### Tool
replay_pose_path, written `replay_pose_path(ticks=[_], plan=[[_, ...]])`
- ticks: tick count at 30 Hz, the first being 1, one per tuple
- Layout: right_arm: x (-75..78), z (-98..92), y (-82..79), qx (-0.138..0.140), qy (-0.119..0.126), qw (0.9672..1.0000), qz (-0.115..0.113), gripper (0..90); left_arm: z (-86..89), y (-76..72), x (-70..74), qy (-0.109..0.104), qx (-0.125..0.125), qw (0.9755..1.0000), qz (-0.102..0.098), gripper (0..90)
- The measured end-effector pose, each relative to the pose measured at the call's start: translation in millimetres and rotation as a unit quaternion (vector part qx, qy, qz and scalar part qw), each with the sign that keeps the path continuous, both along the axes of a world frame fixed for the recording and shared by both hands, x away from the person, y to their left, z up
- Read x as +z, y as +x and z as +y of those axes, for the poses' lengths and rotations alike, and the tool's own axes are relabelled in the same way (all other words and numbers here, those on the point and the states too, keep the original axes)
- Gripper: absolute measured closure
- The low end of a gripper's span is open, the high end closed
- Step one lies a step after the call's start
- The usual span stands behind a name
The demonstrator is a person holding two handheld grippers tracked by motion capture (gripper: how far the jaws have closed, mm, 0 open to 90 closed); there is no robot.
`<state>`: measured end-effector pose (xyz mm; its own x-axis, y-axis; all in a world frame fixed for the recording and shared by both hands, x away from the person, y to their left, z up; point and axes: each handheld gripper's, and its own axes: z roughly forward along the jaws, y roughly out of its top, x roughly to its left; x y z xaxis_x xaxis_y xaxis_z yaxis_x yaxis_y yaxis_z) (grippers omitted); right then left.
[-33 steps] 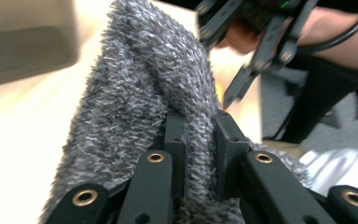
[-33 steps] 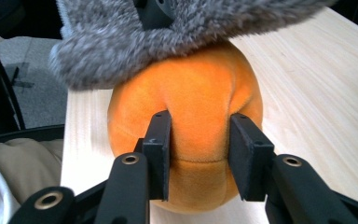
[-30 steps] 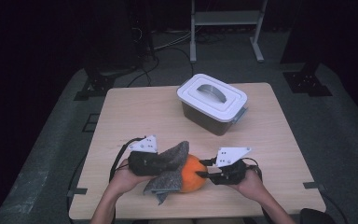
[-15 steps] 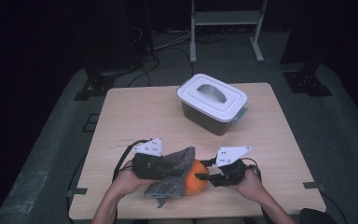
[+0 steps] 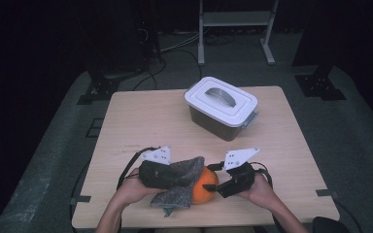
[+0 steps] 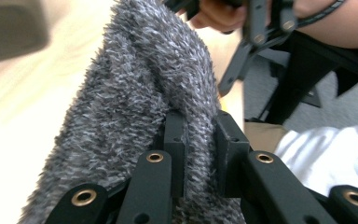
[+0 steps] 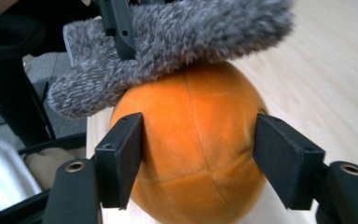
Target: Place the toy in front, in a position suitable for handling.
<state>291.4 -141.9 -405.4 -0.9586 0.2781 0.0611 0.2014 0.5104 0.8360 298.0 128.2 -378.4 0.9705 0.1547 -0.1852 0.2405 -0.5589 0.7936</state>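
An orange plush ball [image 5: 206, 186] rests on the wooden table [image 5: 141, 121] near its front edge. My right gripper [image 5: 217, 188] has a jaw pressed to each side of the ball [image 7: 196, 144], so it is shut on it. A grey fuzzy cloth [image 5: 180, 180] lies over the ball's top and left side, and the same cloth [image 7: 177, 32] overhangs the ball. My left gripper [image 5: 161, 174] is shut on a fold of the cloth [image 6: 135, 107], with both jaws sunk in the pile. Farther off, the right gripper [image 6: 257, 32] sits in a hand.
A white-lidded box with a grey handle [image 5: 221, 105] stands at the back right of the table. A metal stand [image 5: 235, 19] and cables lie on the dark floor beyond. A white sleeve [image 6: 326, 154] is close below the table edge.
Both grippers, the cloth and the ball have shifted slightly right and toward the table's front edge. The cloth's raised end has dropped a little onto the ball.
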Motion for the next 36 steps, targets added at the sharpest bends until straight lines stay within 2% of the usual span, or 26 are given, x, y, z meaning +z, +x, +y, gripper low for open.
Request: replay_pose_path(ticks=[2,4,5,7,8,12,15,17,19,20,23,25,26,28,30,32,36], plan=[[-1.7,2.8,-3.9,0.008,-0.003,0.9999,-0.012,41.3,-2.4,-1.0,3.6,-0.009,-0.001,1.0000,-0.002,77.6],[-1.0,6.6,-10.1,0.021,-0.002,0.9992,-0.035,46.0,-5.3,-3.7,9.7,-0.032,-0.005,0.9995,0.000,77.6],[-0.6,9.0,-13.2,0.030,-0.004,0.9983,-0.049,47.9,-7.1,-4.6,10.9,-0.029,-0.006,0.9996,-0.004,77.6],[0.2,12.5,-18.1,0.036,-0.016,0.9966,-0.073,51.8,-11.7,-6.9,9.9,-0.004,-0.004,0.9999,-0.015,77.6],[0.5,12.4,-18.6,0.039,-0.024,0.9956,-0.081,53.3,-11.5,-6.6,9.3,-0.003,-0.002,0.9999,-0.015,77.6],[1.0,5.2,-13.3,0.033,-0.023,0.9962,-0.077,56.6,-3.5,-2.8,8.9,0.006,0.015,0.9996,-0.022,77.7],[0.9,-1.9,-7.2,0.025,-0.020,0.9971,-0.069,56.4,6.9,1.4,6.5,0.013,0.036,0.9990,-0.021,77.6],[-0.2,-6.0,-2.7,0.019,-0.010,0.9986,-0.047,51.5,10.9,4.5,3.0,0.006,0.038,0.9992,-0.010,77.6],[1.1,-4.8,-1.3,0.021,-0.006,0.9995,-0.025,44.2,10.0,5.6,0.9,0.002,0.029,0.9996,-0.002,77.5],[1.8,-3.7,-1.5,0.023,-0.008,0.9994,-0.022,44.0,8.7,5.1,0.7,-0.004,0.023,0.9997,0.002,77.4],[0.7,-1.6,-5.3,0.028,-0.014,0.9988,-0.038,45.6,2.4,1.4,4.2,-0.013,0.008,0.9999,-0.001,77.4],[0.6,-0.4,-7.5,0.032,-0.010,0.9986,-0.040,45.6,-2.2,-1.5,7.3,-0.017,0.000,0.9999,-0.004,77.1],[0.6,0.8,-8.8,0.038,-0.011,0.9981,-0.047,46.3,-4.4,-2.2,8.5,-0.010,-0.003,0.9999,-0.009,76.8],[0.7,2.8,-12.5,0.046,-0.020,0.9965,-0.067,49.9,-5.2,-1.8,7.4,-0.005,0.000,1.0000,-0.008,76.8],[0.7,1.1,-13.0,0.047,-0.025,0.9957,-0.076,53.8,-1.6,0.8,4.8,-0.007,0.007,0.9999,-0.003,77.2],[0.4,-1.0,-11.5,0.045,-0.026,0.9957,-0.077,55.6,2.1,2.3,4.0,-0.006,0.014,0.9999,-0.003,77.4],[-3.2,-12.8,-0.9,0.030,-0.020,0.9976,-0.059,55.4,10.5,6.2,0.0,-0.005,0.032,0.9995,-0.003,77.4]])
